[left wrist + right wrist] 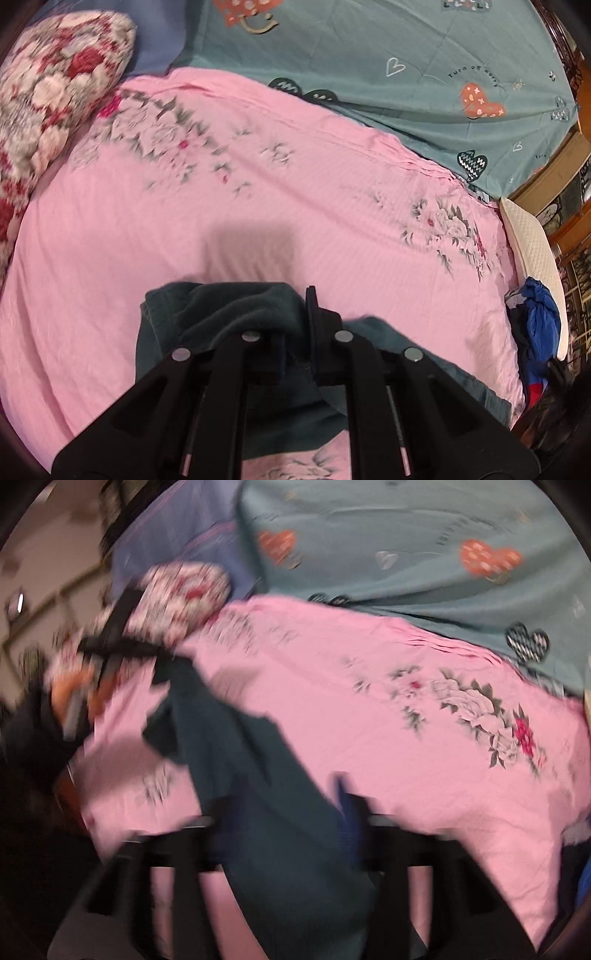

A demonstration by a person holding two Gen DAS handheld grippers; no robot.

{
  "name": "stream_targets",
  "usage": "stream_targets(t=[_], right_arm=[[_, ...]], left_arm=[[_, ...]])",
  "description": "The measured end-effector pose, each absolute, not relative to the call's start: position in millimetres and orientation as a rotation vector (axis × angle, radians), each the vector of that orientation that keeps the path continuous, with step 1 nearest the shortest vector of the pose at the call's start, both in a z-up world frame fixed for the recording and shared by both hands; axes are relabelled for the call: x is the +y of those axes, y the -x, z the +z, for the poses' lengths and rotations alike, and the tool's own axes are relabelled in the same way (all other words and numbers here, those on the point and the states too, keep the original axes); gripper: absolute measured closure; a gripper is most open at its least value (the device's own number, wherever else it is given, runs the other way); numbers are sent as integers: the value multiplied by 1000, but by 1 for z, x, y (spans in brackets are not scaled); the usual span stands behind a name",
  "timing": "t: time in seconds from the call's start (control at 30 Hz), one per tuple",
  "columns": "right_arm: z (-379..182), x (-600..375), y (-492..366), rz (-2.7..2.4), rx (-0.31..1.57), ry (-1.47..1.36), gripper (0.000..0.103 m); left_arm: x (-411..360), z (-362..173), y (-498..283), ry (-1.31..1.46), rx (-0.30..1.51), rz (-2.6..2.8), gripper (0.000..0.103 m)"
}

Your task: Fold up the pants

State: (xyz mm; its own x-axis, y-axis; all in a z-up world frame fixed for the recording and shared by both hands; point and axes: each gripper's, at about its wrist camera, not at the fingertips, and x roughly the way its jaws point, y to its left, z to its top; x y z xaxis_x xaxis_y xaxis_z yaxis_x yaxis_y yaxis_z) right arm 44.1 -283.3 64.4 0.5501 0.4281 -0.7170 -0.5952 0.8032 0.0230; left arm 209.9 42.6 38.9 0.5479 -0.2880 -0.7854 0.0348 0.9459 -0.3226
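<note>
here the dark teal pants (pixel 236 306) lie on a pink floral sheet (pixel 258 206) spread over the bed, with one end bunched up between the fingers of the left gripper (pixel 291 332), whose jaws are clenched on the cloth. in the right wrist view, which is blurred, the pants (pixel 258 775) run as a long band from the far left gripper (pixel 122 646) down to the right gripper (pixel 291 834); the cloth passes between its fingers, but i cannot tell how tightly its jaws stand. a red-and-white flowered pillow (pixel 55 92) sits at the sheet's far left corner, a teal heart-print quilt (pixel 406 55) lies beyond the sheet, and a blue garment (pixel 539 321) is heaped at the right edge.
</note>
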Motion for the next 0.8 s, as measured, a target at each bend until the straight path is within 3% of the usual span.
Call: stream_targets(t=[0.27, 0.33, 0.37, 0.4, 0.43, 0.63, 0.7, 0.8], right_arm=[[11, -233, -2, 681, 825, 387, 15], [2, -226, -10, 656, 866, 394, 38], [-5, -225, -16, 629, 897, 397, 68], [-12, -223, -20, 593, 927, 412, 88], [-18, -222, -22, 560, 941, 436, 93], [-26, -213, -7, 432, 887, 602, 91], [-25, -209, 0, 380, 834, 661, 64], [-33, -205, 0, 365, 846, 682, 62]], left_arm=[[35, 68, -220, 272, 924, -210, 94], [32, 76, -218, 271, 911, -218, 94], [32, 81, -216, 271, 902, -223, 94], [30, 84, -216, 271, 897, -226, 94], [30, 88, -214, 270, 889, -231, 94], [30, 99, -211, 267, 871, -239, 94], [30, 100, -211, 264, 868, -244, 94], [31, 101, -212, 270, 863, -250, 94]])
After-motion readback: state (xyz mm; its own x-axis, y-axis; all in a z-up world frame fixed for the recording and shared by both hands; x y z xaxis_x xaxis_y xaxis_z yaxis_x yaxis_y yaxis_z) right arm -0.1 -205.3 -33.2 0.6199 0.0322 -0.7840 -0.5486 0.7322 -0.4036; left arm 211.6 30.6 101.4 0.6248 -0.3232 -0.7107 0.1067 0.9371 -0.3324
